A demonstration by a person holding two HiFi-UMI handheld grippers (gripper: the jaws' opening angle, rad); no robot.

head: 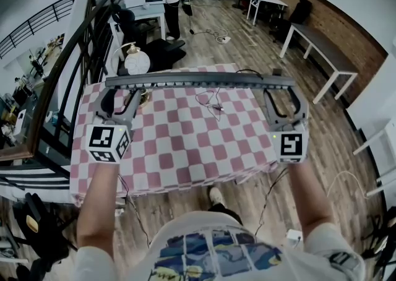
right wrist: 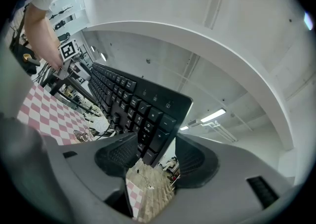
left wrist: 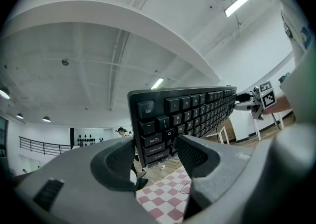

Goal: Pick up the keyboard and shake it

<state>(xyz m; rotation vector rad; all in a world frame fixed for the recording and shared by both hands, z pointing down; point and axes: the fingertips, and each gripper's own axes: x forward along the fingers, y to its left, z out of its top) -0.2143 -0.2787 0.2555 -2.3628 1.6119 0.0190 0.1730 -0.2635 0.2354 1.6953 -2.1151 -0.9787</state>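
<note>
The black keyboard [head: 198,80] hangs in the air above the table, level from left to right and turned edge-on in the head view. My left gripper [head: 119,91] is shut on its left end, and my right gripper [head: 284,91] is shut on its right end. In the left gripper view the Esc corner of the keyboard [left wrist: 187,114] stands between the jaws of the left gripper [left wrist: 157,156]. The right gripper view shows the numeric-pad end of the keyboard [right wrist: 128,99] between the jaws of the right gripper [right wrist: 148,156]. Its keys face the person.
Below lies a table with a pink and white checked cloth [head: 185,143], with a thin cable [head: 213,103] on it. A white round thing [head: 136,62] stands at its far left. A railing [head: 68,57] runs on the left, white tables [head: 322,44] stand at the right, and a person [head: 168,1] stands far back.
</note>
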